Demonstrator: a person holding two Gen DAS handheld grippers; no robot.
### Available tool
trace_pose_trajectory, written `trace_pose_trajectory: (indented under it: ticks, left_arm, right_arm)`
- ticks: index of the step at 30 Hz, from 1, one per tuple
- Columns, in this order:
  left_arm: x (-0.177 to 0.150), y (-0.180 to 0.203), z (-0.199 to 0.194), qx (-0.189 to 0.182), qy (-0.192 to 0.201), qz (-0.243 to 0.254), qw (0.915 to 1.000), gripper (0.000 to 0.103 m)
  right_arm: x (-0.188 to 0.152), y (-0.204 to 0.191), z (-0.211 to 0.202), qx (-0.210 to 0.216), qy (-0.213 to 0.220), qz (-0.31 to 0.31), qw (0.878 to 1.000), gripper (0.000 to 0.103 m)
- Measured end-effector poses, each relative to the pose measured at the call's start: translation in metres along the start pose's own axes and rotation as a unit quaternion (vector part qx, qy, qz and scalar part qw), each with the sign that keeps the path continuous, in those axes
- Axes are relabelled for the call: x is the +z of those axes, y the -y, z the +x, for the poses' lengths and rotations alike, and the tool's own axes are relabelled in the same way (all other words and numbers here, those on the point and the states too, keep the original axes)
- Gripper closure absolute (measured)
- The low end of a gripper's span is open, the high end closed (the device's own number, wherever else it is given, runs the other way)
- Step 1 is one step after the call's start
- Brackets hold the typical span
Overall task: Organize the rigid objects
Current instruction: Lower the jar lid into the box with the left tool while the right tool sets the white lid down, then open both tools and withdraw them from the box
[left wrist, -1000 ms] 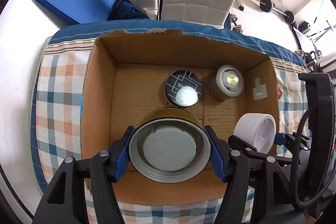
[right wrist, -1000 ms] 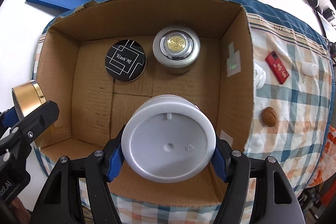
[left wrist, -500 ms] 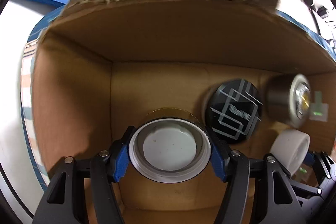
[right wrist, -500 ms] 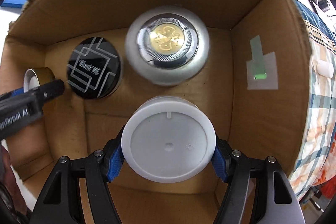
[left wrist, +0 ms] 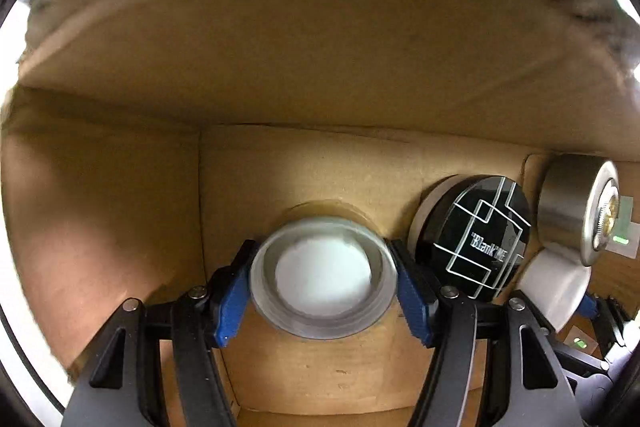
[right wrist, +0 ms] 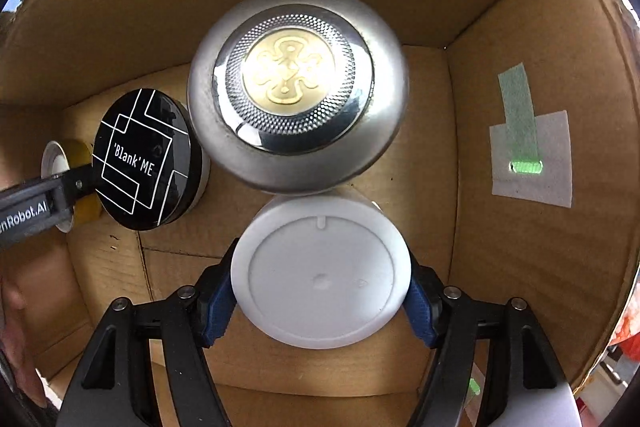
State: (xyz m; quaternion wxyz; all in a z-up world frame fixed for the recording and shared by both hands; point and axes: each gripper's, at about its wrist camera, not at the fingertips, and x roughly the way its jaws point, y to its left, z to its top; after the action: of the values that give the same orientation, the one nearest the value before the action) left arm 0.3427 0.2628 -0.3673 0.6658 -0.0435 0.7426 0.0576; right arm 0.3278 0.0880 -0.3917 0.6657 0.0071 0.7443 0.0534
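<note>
Two round tins, black (right wrist: 146,159) and silver (right wrist: 296,91), are already parked in the cardboard box (right wrist: 540,27). A gold-sided jar (left wrist: 323,273) is clamped by the left gripper (left wrist: 323,291) and a white round jar (right wrist: 320,275) by the right gripper (right wrist: 320,303), both low inside the box, just not released yet.

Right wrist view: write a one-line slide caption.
Right gripper lowers a white round container into the cardboard box, beside a silver jar and a black 'Blank'ME' tin.

Our right gripper (right wrist: 320,279) clamps a white round jar (right wrist: 320,273) inside the cardboard box (right wrist: 520,27). Just ahead of the tongs sits a silver jar (right wrist: 296,91); ahead-left, a black "Blank ME" tin (right wrist: 140,159), with the left gripper (right wrist: 60,187) beyond it.
</note>
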Motion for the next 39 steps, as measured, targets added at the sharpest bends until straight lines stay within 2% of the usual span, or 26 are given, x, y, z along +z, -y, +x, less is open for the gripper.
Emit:
trace_pose_trajectory:
  ticks: [3, 7, 10, 12, 13, 17, 22, 31, 39]
  left_arm:
    - [-0.005, -0.004, -0.01, -0.016, 0.005, -0.008, 0.9998, 0.038]
    - [-0.01, -0.01, -0.023, -0.027, 0.009, -0.01, 0.9995, 0.034]
    - [-0.018, -0.009, -0.034, -0.037, 0.011, -0.004, 0.9993, 0.02]
    - [-0.026, -0.007, -0.043, -0.032, 0.015, 0.001, 0.9994, 0.003]
    - [-0.031, -0.007, -0.048, -0.028, 0.021, 0.001, 0.9994, 0.0]
    - [-0.058, -0.004, -0.065, -0.02, 0.048, -0.003, 0.9987, 0.0]
    - [-0.092, -0.015, -0.088, -0.03, 0.085, -0.016, 0.9958, 0.0]
    - [-0.127, 0.001, -0.128, -0.033, 0.139, -0.027, 0.9893, 0.0]
    - [-0.171, 0.0, -0.154, -0.037, 0.161, -0.028, 0.9858, 0.0]
  right_arm:
    - [0.008, 0.007, -0.005, 0.006, -0.007, 0.004, 1.0, 0.028]
    - [0.005, -0.001, -0.016, 0.015, -0.008, -0.001, 1.0, 0.017]
    - [-0.001, -0.007, -0.024, 0.018, -0.008, -0.006, 1.0, 0.007]
    - [-0.007, -0.01, -0.03, 0.019, -0.007, -0.01, 1.0, 0.001]
    - [-0.01, -0.011, -0.032, 0.016, -0.007, -0.012, 1.0, 0.0]
    - [-0.023, -0.014, -0.044, 0.005, 0.0, -0.014, 1.0, 0.0]
    - [-0.041, -0.016, -0.059, -0.002, 0.013, -0.015, 1.0, 0.0]
    - [-0.09, -0.015, -0.112, -0.015, 0.072, -0.045, 0.996, 0.0]
    - [-0.139, -0.008, -0.159, -0.004, 0.108, -0.072, 0.992, 0.0]
